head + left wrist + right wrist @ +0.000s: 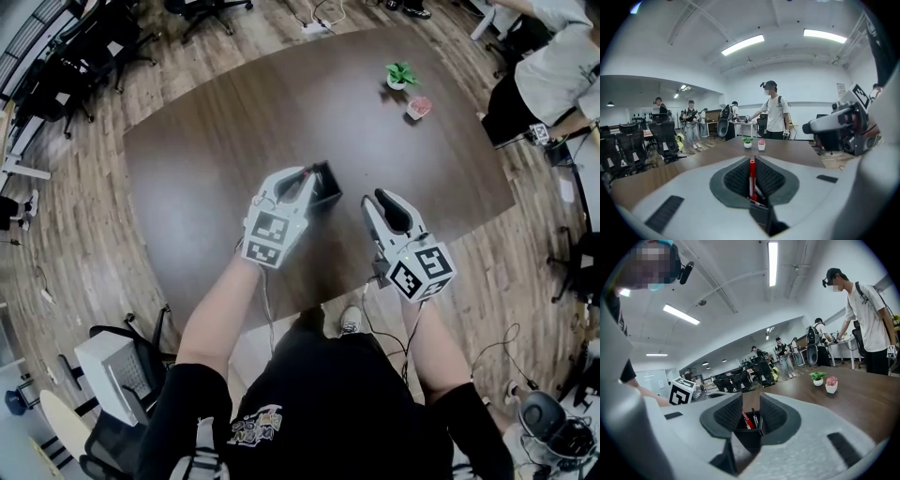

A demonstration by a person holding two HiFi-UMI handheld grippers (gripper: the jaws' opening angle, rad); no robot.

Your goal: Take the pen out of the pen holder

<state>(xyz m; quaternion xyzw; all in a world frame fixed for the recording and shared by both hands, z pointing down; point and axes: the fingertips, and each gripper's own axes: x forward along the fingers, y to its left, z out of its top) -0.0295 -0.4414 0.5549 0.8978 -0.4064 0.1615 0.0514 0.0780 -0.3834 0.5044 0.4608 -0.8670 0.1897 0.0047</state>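
A black pen holder [326, 185] stands on the dark wooden table [216, 122]. My left gripper [307, 178] is over its left side, shut on a red pen [752, 180]. The pen stands upright between the pads, its lower end at the holder's rim [761, 214]. My right gripper [377, 199] is open a short way right of the holder and points at it. In the right gripper view the holder [749, 434] lies in line between those open jaws [751, 401], with a red pen [746, 419] and dark pens inside. The right gripper [815, 126] also shows from the left gripper view.
A small green plant [401, 75] and a pink potted plant [419, 107] sit at the table's far right. Office chairs [66, 75] stand off the far left corner. A person [553, 75] stands by the right edge. More people are at desks behind [773, 112].
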